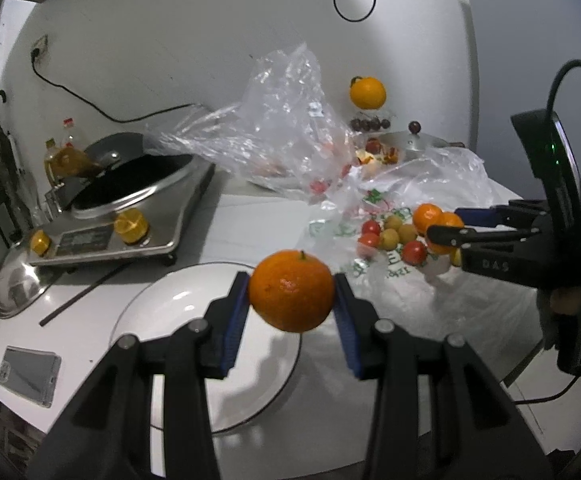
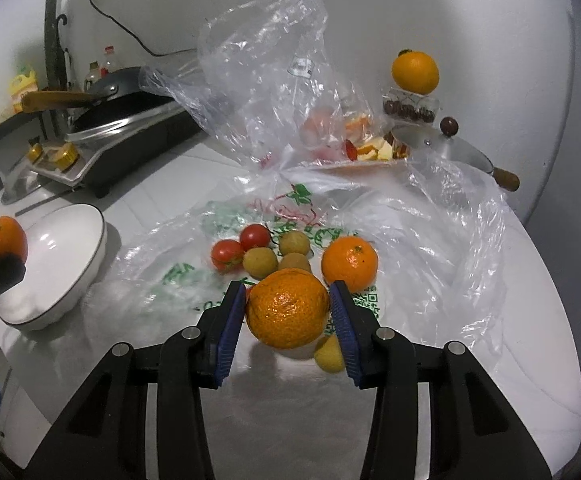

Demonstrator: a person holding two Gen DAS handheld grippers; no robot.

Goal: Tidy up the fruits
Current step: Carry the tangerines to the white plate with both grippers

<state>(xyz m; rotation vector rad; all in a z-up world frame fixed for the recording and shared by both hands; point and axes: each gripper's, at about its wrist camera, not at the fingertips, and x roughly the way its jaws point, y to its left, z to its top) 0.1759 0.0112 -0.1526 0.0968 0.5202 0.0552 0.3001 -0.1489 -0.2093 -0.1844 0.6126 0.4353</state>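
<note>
Above the white plate, the left gripper clamped a mandarin between its blue pads, while to the plate's right the right gripper pinched another mandarin over the tomatoes and small yellow fruits on a plastic bag.

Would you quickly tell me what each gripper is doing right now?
Left gripper: shut on a mandarin, above the white plate.
Right gripper: shut on another mandarin.

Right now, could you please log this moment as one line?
left gripper: shut on mandarin, above white plate | right gripper: shut on second mandarin, over printed bag
</note>
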